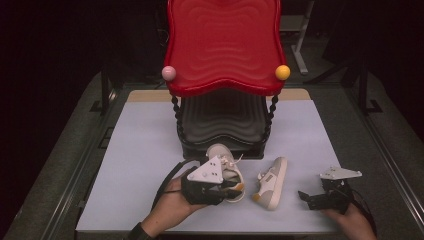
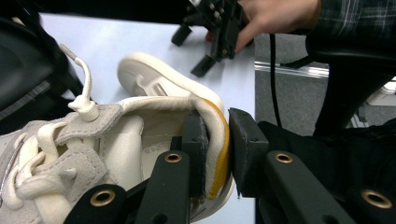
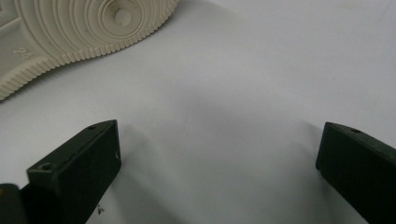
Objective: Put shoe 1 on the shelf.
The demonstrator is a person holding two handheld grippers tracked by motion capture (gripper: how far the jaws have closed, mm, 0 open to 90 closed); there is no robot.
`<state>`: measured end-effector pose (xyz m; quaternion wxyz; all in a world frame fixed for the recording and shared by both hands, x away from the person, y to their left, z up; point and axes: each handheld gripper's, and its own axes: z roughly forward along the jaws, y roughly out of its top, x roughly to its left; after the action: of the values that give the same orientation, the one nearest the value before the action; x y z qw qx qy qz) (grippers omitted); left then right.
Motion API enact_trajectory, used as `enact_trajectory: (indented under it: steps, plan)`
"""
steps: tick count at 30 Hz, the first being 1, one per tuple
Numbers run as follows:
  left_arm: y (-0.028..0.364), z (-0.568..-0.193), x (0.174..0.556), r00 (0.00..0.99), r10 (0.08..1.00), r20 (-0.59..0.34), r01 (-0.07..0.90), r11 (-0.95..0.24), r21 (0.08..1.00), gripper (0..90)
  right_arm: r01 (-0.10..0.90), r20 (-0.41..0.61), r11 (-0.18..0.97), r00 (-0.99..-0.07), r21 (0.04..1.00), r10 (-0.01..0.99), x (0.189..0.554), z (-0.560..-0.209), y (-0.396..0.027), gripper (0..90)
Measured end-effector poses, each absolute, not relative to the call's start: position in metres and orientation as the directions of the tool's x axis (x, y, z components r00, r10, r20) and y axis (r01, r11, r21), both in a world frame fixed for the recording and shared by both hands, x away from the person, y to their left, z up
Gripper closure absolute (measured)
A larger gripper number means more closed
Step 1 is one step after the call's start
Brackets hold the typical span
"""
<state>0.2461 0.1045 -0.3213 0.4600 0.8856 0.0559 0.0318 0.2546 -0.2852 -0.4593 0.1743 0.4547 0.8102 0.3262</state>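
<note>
left gripper: at about 7 o'clock on the table in the high view, held in the person's left hand; its two black jaws straddle the heel collar of a cream and grey lace-up sneaker, one jaw inside the shoe, one outside against the orange heel tab, clamped on it.
held sneaker: toe points toward 12 o'clock, just in front of the stand's base.
second sneaker: a matching cream and grey shoe lying on its side at about 5 o'clock from the stand, ribbed sole facing 3 o'clock, apart from the first.
right gripper: at about 4 o'clock on the table, in the person's right hand; jaws wide apart, nothing between them, low over the pale blue table mat.
stand: a red wavy-edged tray on black twisted posts at 12 o'clock, with a pink ball and a yellow ball at its front corners, over a black lower tray.
</note>
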Motion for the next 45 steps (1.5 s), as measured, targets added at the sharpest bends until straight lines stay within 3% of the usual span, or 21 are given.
enact_trajectory:
  steps: [20, 31, 41, 45]
  plan:
    - [0.11, -0.296, 0.324, 0.985, 0.091, 0.145, -0.066, -0.58, 0.812, 77.1, 0.623, 0.016, 0.372, -0.526, 0.688, 0.85, 0.254, -0.459, -0.285, 0.0]
    - [0.112, -0.302, 0.37, 0.971, 0.135, 0.199, -0.076, -0.61, 0.789, 77.1, 0.622, 0.014, 0.373, -0.526, 0.689, 0.85, 0.254, -0.459, -0.285, 0.0]
    - [0.111, -0.314, 0.381, 0.97, 0.135, 0.204, -0.073, -0.634, 0.77, 76.9, 0.623, 0.015, 0.373, -0.526, 0.687, 0.85, 0.255, -0.459, -0.285, 0.0]
    - [0.115, -0.317, 0.38, 0.97, 0.171, 0.175, -0.036, -0.608, 0.793, 72.7, 0.625, 0.015, 0.375, -0.526, 0.685, 0.85, 0.255, -0.459, -0.285, 0.0]
